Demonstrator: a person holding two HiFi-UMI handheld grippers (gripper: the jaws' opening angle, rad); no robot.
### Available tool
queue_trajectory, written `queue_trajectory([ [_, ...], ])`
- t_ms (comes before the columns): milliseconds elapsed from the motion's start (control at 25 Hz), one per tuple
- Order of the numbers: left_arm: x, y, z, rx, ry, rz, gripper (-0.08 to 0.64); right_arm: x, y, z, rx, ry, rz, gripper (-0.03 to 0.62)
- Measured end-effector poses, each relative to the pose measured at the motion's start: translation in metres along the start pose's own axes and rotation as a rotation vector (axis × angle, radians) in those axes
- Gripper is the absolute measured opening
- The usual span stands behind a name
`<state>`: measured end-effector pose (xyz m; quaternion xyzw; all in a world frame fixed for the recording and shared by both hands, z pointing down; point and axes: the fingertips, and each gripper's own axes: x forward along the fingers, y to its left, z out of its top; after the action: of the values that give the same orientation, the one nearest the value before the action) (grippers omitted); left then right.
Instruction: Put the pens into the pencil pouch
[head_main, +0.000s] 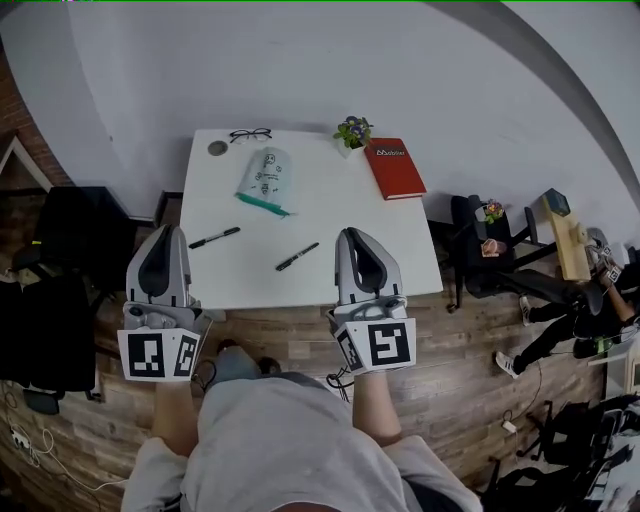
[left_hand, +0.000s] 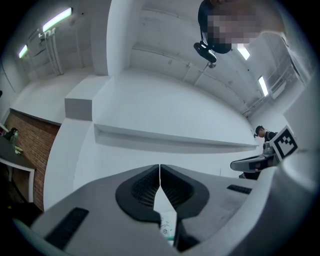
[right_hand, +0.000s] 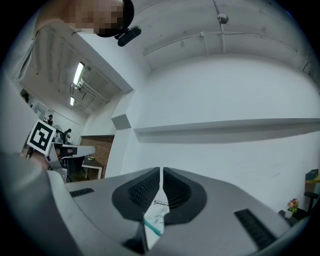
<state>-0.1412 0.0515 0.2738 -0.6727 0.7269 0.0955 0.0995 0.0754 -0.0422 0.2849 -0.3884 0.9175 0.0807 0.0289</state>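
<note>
Left gripper (head_main: 170, 232) and right gripper (head_main: 355, 236), both jaws closed, empty, left pen (head_main: 214, 238), right pen (head_main: 297, 257) just ahead between them, pouch (head_main: 264, 176) beyond on counter (head_main: 335, 215)

No legible writing
White lettering on the flat red hardcover book (head_main: 395, 167) and dark print on the pale translucent plastic pouch (head_main: 265, 176) are too small to read.

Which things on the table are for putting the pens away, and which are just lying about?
For the job: pouch, left pen, right pen.
Lying about: glasses, plant, red book, grey disc.
</note>
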Motion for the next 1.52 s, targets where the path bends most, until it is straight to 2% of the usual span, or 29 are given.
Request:
queue_trajectory([
  [320,0.047,0.018,-0.015,-0.006,0.016,-0.024,0.028,0.042,-0.012,-0.017,0.010,0.037,-0.019,0.040],
  [560,0.092,0.026,-0.020,-0.002,-0.001,-0.085,0.028,0.076,-0.024,-0.020,0.004,0.031,-0.059,0.040],
  [840,0.144,0.043,-0.036,-0.005,0.012,-0.161,0.028,0.124,-0.035,-0.045,0.028,0.098,-0.110,0.040],
  [1040,0.176,0.050,-0.056,-0.014,0.045,-0.223,0.028,0.154,-0.038,-0.076,0.016,0.197,-0.124,0.040],
  [1240,0.202,0.060,-0.081,-0.045,0.090,-0.268,0.028,0.174,-0.030,-0.127,-0.006,0.337,-0.110,0.041],
  [1520,0.220,0.071,-0.115,-0.082,0.147,-0.314,0.028,0.182,-0.008,-0.213,-0.102,0.584,0.006,0.041],
])
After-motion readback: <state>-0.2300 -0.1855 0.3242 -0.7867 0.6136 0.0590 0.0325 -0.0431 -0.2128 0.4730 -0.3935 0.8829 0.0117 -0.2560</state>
